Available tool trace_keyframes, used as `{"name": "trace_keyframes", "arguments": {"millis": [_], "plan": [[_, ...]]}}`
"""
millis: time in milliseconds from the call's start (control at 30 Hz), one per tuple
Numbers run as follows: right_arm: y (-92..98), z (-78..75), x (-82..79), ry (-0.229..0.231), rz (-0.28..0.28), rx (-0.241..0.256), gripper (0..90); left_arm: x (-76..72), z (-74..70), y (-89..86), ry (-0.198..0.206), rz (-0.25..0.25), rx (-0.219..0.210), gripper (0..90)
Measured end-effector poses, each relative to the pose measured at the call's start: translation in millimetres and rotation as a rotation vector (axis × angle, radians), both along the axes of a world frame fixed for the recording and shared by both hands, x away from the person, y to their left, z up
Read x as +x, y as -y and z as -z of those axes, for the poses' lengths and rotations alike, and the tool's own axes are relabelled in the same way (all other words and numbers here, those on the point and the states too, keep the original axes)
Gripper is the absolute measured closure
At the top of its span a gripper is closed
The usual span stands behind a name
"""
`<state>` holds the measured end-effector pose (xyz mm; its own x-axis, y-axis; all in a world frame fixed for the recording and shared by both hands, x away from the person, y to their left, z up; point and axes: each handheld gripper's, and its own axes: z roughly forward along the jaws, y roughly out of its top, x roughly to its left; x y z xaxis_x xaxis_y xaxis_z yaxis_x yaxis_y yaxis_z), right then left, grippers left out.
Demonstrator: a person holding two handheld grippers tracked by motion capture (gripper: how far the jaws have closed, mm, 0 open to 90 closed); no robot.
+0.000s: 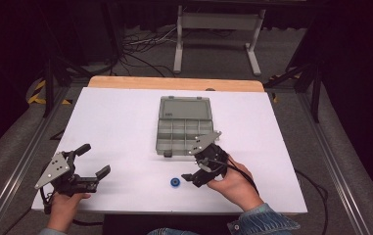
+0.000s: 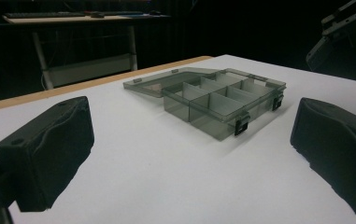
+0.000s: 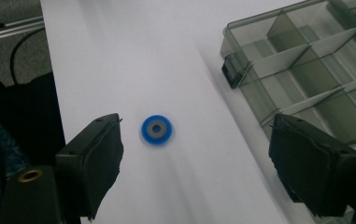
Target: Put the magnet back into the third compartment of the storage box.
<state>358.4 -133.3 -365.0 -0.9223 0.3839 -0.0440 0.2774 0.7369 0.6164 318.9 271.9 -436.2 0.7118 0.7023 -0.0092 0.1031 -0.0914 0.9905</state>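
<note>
A small blue ring with a grey centre lies flat on the white table, near its front edge. My right gripper hovers just right of the ring, open, with nothing between its jaws; in the right gripper view the ring lies close to the left jaw. A grey see-through compartment box sits mid-table with its lid laid back. At the front left my left gripper is open and empty, pointing toward the box.
A wooden strip runs along the table's far edge. Beyond it stand a white desk frame and floor cables. The right gripper shows at the top right of the left gripper view. A denim sleeve enters at the bottom.
</note>
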Motion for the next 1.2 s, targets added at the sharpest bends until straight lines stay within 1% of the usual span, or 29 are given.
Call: {"name": "trace_keyframes", "arguments": {"millis": [33,100,233,333,400,533,633,667,700,733,800,933,1033,1100,1200], "plan": [[-2.6,0.7,0.6,-0.017,-0.005,-0.018,18.3,0.0,0.0,0.0,0.000,0.000,0.000,0.3],[-5.7,1.9,1.3,-0.037,-0.011,-0.038,18.3,0.1,0.0,-0.2,-0.001,0.000,0.000,0.3],[-10.8,4.0,2.7,-0.062,-0.030,-0.077,18.3,0.1,0.0,-0.3,-0.001,0.000,-0.001,0.3],[-13.4,6.4,3.4,-0.081,-0.033,-0.106,18.2,0.0,-0.2,-0.4,-0.004,0.000,0.004,0.3],[-14.7,8.4,4.0,-0.094,-0.033,-0.118,17.5,0.1,-0.2,-0.5,-0.004,-0.001,0.004,0.3],[-16.7,12.6,5.6,-0.120,-0.013,-0.146,16.9,0.1,-0.2,-0.4,-0.005,-0.002,0.005,0.3],[-18.5,15.9,6.6,-0.130,-0.012,-0.162,17.8,0.1,-0.2,-0.3,-0.006,-0.001,0.005,0.3],[-19.0,16.1,6.1,-0.123,-0.015,-0.162,19.6,0.1,-0.1,-0.3,-0.005,-0.001,0.005,0.3],[-19.2,15.8,5.2,-0.104,-0.021,-0.152,21.3,0.1,-0.2,-0.4,-0.005,-0.002,0.005,0.3],[-19.3,15.4,4.1,-0.096,-0.022,-0.137,22.3,0.0,-0.2,-0.5,-0.004,-0.003,0.005,0.3],[-19.7,16.0,3.1,-0.091,-0.024,-0.120,23.0,-0.1,-0.3,-0.7,-0.004,-0.004,0.002,0.3],[-23.7,22.3,1.9,-0.095,-0.044,-0.118,24.5,-0.2,-0.4,-0.5,-0.004,-0.004,0.005,0.3],[-27.1,28.4,1.5,-0.111,-0.055,-0.121,25.2,-0.1,-0.4,-0.6,-0.003,-0.004,0.004,0.3],[-28.0,29.8,1.5,-0.113,-0.054,-0.121,25.3,-0.1,-0.3,-0.7,-0.004,-0.004,0.003,0.3],[-31.3,36.6,2.6,-0.121,-0.057,-0.129,25.8,-0.2,-0.4,-0.8,-0.004,-0.004,0.003,0.3]]}}
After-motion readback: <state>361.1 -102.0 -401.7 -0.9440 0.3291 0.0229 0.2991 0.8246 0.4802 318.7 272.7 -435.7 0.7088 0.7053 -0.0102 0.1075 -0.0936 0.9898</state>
